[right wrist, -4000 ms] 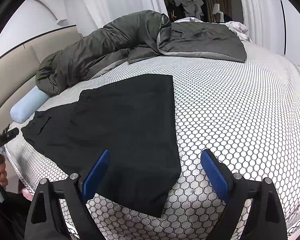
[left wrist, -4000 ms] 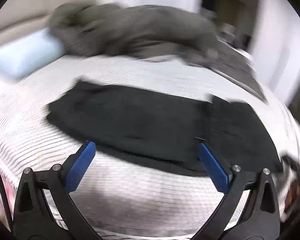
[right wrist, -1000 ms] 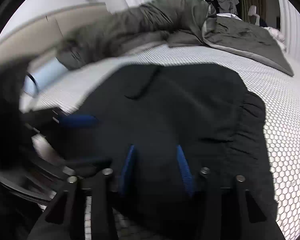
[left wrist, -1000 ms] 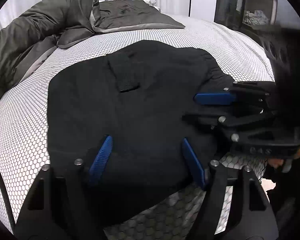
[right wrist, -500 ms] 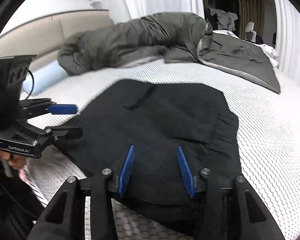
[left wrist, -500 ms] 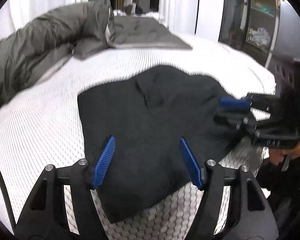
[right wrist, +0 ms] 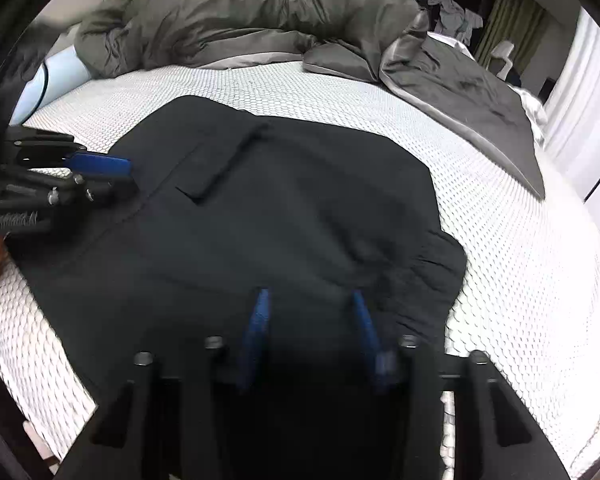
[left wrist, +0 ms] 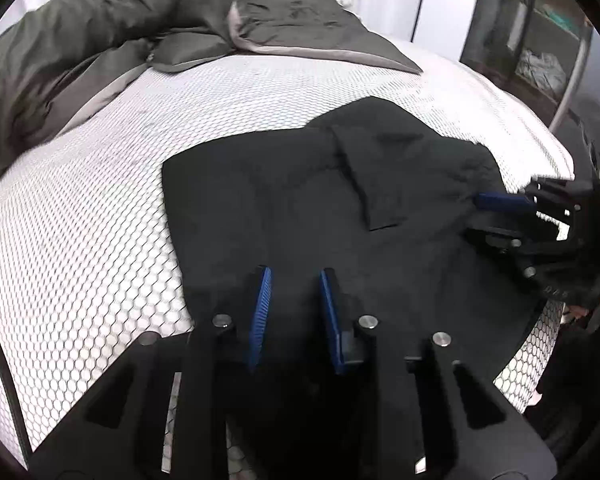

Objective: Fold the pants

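The black pants (left wrist: 340, 208) lie folded in a compact shape on the white honeycomb-patterned bed (left wrist: 80, 220), back pocket flap on top; they also show in the right wrist view (right wrist: 280, 200). My left gripper (left wrist: 294, 280) hovers low over the near edge of the pants, its blue pads narrowly apart with no cloth visibly pinched. My right gripper (right wrist: 310, 300) sits over the pants' near edge by the gathered waistband, jaws partly open. Each gripper shows in the other's view: the right one at the pants' right side (left wrist: 500, 204), the left one at the left side (right wrist: 100, 164).
A rumpled grey duvet (right wrist: 260, 20) covers the far part of the bed. A pale blue bolster (right wrist: 56, 76) lies at the far left. White curtains and a dark shelf unit (left wrist: 540, 40) stand beyond the bed's right edge.
Both grippers have dropped closer to the pants' near edge. The left jaws have narrowed a lot; the right jaws have widened a little.
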`<state>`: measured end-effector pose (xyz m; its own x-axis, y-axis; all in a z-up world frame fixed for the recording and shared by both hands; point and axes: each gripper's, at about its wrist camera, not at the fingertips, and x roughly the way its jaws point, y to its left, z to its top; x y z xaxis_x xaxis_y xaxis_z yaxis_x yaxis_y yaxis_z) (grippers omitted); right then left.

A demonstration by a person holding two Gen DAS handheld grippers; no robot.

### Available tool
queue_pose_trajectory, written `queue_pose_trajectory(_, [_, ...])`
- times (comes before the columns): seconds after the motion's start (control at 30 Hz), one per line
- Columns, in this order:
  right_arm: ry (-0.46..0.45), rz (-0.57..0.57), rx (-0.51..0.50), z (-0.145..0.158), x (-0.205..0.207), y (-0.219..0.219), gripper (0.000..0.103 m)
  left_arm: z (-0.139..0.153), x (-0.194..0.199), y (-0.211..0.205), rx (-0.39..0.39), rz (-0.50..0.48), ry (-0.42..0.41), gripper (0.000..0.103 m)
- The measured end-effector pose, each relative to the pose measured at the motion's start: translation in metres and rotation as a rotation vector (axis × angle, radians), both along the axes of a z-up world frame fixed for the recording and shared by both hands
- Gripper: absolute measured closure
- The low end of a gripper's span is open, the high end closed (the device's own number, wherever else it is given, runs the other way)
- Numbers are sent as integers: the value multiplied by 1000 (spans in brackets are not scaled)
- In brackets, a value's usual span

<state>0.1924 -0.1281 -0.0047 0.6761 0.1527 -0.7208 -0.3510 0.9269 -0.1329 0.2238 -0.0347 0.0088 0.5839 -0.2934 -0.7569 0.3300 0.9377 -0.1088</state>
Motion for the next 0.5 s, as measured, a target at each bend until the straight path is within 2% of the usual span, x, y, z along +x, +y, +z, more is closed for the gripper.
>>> queue_pose_trajectory(0.03, [3, 14, 26, 0, -1, -5, 64, 0, -1, 5, -12, 16, 5, 79])
queue_pose_trajectory(0.1, [-17, 32, 6, 5, -4, -1, 63, 4, -3, 8, -5, 31, -1, 79])
queue_pose_trajectory(0.23, [-40, 94, 74, 27, -3, 12, 59, 30, -1, 5, -3, 32, -101, 79])
queue_pose_trajectory(0.27, [-41, 95, 74, 30, 0, 16, 58, 32, 3, 3, 4, 28, -103, 79])
queue_pose_trajectory(0.37, [-20, 108, 32, 35, 21, 40, 56, 22, 32, -12, 43, -15, -32, 79])
queue_pose_trajectory(0.43, [50, 100, -25, 24, 45, 54, 56, 10, 48, -23, 106, -29, 14, 79])
queue_pose_trajectory(0.5, [74, 87, -122, 10, 55, 55, 56, 6, 54, -21, 99, -31, 31, 78])
